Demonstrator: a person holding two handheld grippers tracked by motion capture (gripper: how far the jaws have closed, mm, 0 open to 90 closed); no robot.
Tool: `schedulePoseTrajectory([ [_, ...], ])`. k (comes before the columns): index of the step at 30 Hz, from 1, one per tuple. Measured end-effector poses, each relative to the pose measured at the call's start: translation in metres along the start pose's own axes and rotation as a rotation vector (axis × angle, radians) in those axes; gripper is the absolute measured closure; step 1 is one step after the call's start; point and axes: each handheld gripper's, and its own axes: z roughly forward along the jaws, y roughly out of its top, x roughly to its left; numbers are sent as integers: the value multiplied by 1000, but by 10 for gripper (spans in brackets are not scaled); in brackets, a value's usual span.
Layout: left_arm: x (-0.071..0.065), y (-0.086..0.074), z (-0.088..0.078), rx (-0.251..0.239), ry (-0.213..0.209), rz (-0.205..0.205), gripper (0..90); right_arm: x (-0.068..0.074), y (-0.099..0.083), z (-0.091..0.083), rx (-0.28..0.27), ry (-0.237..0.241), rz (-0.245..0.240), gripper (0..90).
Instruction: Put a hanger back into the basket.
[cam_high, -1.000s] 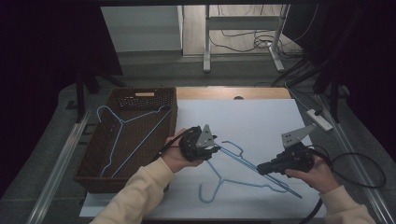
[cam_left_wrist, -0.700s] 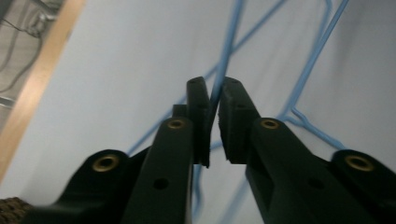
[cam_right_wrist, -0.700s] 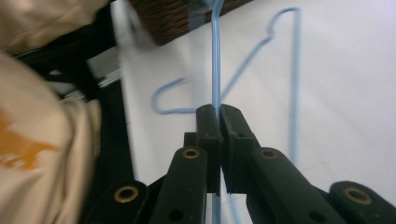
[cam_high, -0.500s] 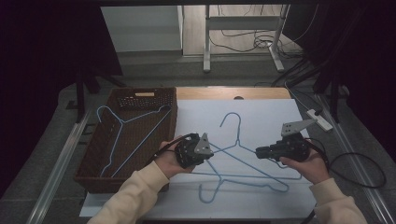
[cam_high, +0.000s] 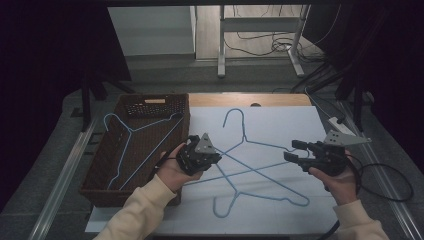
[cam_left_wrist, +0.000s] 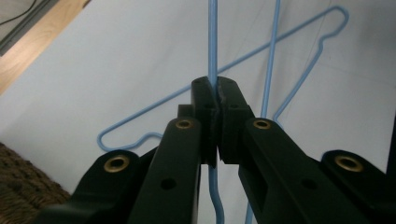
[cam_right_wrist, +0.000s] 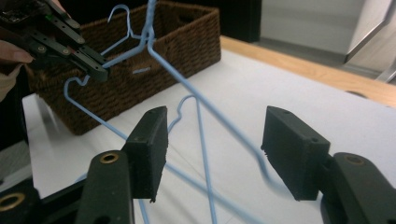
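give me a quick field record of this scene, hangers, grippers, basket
left gripper: shut on the wire of a blue hanger
right gripper: jaws have just been opening, pads off the wire that runs between them
second hanger: flat on the white sheet, crossing under the held one
basket: brown wicker, left of the sheet
in basket: one more blue hanger

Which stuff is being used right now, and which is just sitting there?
In use: left claw pinching a blue hanger; right claw open beside its wire; second blue hanger lying under it; basket.
Just sitting: hanger in basket, white sheet, cables.
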Motion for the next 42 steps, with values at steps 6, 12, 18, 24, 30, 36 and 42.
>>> schedulePoseTrajectory([
  [6,10,0,-15,-41,-3,-70,881,2,-13,-6,-12,-22,13,364],
  [12,18,2,-33,-118,-18,-139,881,2,-25,-11,-34,-39,30,343],
  [18,25,2,-53,-153,16,-165,881,0,-36,-11,-13,-32,42,343],
  [24,44,-13,-85,-193,83,-220,881,0,-45,-7,31,-26,42,343],
  [30,61,-40,-109,-196,150,-279,882,1,-53,-2,65,-25,43,343],
  [36,75,-75,-129,-194,216,-355,882,1,-56,1,78,-22,46,343],
  [42,91,-105,-147,-207,275,-429,882,0,-59,4,93,-20,48,343],
])
